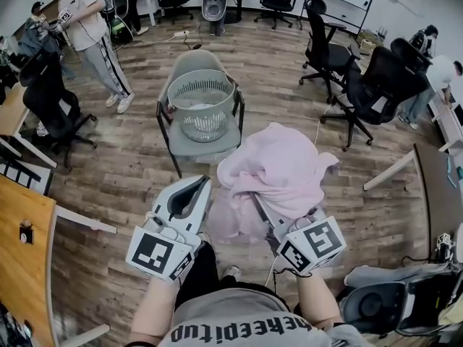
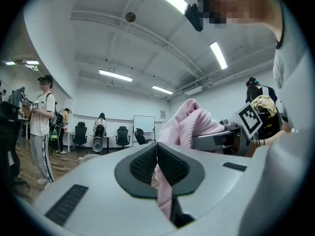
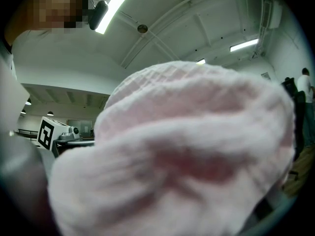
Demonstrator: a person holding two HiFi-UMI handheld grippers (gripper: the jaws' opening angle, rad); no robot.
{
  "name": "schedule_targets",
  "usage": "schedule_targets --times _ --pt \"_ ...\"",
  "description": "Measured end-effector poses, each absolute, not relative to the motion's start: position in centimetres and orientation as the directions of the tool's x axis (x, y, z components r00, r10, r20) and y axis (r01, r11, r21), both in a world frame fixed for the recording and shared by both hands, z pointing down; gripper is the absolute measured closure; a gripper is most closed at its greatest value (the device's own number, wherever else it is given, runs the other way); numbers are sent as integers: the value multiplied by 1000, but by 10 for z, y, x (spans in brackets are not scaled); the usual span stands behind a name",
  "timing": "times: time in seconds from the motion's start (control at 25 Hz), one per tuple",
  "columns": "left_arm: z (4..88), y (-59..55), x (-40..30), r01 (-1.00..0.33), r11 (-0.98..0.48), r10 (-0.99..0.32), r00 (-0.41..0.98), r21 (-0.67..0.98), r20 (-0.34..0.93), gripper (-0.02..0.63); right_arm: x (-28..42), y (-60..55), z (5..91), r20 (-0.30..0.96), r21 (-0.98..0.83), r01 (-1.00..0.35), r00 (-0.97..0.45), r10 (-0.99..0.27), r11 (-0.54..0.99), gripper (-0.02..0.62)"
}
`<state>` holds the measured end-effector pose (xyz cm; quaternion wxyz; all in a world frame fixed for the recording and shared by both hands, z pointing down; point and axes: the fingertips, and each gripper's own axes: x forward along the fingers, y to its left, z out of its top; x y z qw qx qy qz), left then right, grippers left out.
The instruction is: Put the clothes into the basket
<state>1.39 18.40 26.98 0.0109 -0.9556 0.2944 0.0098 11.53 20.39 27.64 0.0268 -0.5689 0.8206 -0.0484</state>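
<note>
To keep the pink knit garment [image 1: 278, 166] from dragging, the left gripper [image 1: 195, 188] pinches one fold tightly and the right gripper [image 1: 262, 207] clamps its bulk with wide jaws, facing the laundry basket [image 1: 182, 101] at 12 o'clock.

The pink cloth [image 1: 278, 166] at centre right is a soft, matt waffle knit. The basket [image 1: 217, 125] above it is slatted grey plastic. The left gripper [image 2: 157, 149] has a smooth matt grey shell and dark ribbed pads [image 2: 145, 163]. The floor [image 1: 130, 165] is faintly glossy wood plank.
</note>
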Motion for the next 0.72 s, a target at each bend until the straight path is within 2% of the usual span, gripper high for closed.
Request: schedule_targets --times 0.72 --pt "279 87 27 -511 -859 -511 859 -8 -10 591 124 113 281 24 -108 -950 -296 -955 292 357"
